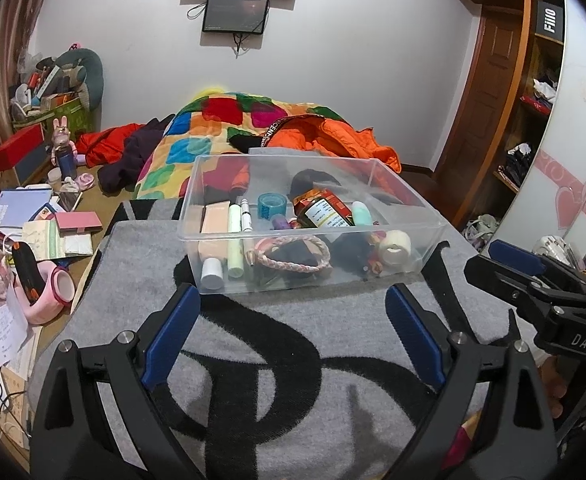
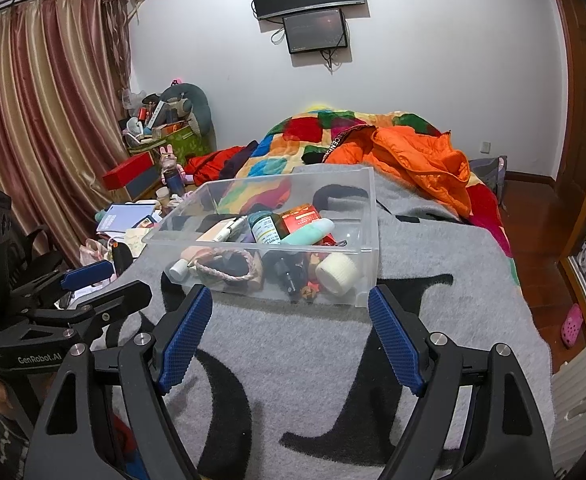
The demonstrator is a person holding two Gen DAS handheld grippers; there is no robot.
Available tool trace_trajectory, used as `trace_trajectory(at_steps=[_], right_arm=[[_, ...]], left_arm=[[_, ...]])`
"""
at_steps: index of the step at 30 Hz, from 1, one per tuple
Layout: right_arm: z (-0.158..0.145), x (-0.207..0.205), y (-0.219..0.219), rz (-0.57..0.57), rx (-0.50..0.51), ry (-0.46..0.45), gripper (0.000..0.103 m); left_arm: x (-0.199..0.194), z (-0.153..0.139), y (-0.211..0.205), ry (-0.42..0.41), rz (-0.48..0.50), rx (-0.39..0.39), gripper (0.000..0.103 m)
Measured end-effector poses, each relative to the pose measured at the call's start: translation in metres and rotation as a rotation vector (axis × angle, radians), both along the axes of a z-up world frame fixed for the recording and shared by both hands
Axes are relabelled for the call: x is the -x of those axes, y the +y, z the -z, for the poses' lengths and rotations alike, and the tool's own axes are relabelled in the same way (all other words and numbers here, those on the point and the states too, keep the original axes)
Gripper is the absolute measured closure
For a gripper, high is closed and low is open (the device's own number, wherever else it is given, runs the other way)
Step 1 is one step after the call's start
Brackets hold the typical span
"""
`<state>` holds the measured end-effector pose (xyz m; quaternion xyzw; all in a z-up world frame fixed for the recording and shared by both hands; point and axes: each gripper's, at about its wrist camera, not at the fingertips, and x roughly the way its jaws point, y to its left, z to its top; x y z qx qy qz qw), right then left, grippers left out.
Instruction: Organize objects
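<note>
Clear plastic bin (full) on grey blanket; left gripper and right gripper wide apart, empty.

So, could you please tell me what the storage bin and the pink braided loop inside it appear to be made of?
The bin looks like clear glossy rigid plastic: the bedding shows through its walls. The pink braided loop seems to be matte twisted cord or fabric, judging by its plaited strands.

A bed carries everything, covered by a grey blanket with black lettering. On it sits a clear bin. Behind lie a patchwork quilt and an orange jacket.
</note>
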<state>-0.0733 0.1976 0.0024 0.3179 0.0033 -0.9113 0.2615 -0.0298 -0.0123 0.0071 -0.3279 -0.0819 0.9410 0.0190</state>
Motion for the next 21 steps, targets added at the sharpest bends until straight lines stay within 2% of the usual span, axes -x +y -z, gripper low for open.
trace_trajectory(at_steps=[21], right_arm=[[0.0009,0.0024,-0.0010,-0.004,0.011,-0.011,0.025]], left_arm=[[-0.0020,-0.0020,0.0009,-0.002,0.021,-0.027,0.004]])
